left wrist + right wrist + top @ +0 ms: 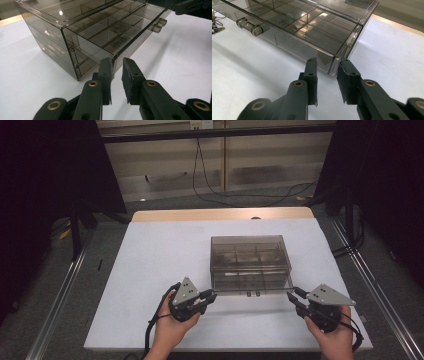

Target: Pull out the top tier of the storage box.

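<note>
- We see a smoky clear plastic drawer box (250,262) sitting near the middle of the white table (150,270), a little toward our right, with its front facing us.
- Its top drawer (117,37) stands pulled out a short way toward us, so the dividers inside show through the clear walls.
- Our left gripper (209,297) sits at the drawer's front left corner. In the left gripper view the jaws are narrowly parted with the corner edge between them; we cannot tell whether the pads actually press on it.
- Our right gripper (295,296) mirrors this at the front right corner (335,65), jaws likewise narrowly apart around the corner wall, grip again uncertain.
- We judge that both corners are taken at once so the wide drawer slides straight, without skewing or jamming in its frame.
- A small clear double handle (249,26) sits at the middle of the drawer front, left untouched between the two grippers.
- The compartments look empty as far as we can see.
- We find no brand, label or readable writing on the box, the grippers or the table.
</note>
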{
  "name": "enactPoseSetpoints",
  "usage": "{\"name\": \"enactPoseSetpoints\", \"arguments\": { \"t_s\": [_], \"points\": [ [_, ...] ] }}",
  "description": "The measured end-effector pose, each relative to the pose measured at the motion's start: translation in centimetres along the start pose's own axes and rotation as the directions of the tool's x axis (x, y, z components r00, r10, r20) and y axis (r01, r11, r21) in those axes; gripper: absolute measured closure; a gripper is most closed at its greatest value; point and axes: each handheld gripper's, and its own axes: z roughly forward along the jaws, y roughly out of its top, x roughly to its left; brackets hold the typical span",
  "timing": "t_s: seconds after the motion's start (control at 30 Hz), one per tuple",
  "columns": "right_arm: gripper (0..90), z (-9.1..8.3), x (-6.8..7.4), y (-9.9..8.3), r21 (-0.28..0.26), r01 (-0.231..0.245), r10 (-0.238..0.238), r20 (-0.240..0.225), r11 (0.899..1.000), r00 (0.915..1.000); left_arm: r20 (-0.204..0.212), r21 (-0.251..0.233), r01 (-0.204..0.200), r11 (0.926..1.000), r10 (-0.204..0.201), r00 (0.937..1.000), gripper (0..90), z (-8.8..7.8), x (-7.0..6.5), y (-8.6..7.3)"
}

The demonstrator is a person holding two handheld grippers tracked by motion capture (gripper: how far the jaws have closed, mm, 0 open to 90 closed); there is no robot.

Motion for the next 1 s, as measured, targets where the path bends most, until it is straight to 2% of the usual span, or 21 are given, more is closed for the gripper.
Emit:
{"name": "enactPoseSetpoints", "arguments": {
  "t_s": [1.0],
  "points": [
    [69.8, -0.49, 0.43, -0.30, 0.004, 0.006, -0.006, 0.000, 1.000, 1.0000, 0.022, 0.023, 0.005, 0.9997, -0.006, 0.9997, 77.6, -0.39, -0.08, 0.02]
  ]
}}
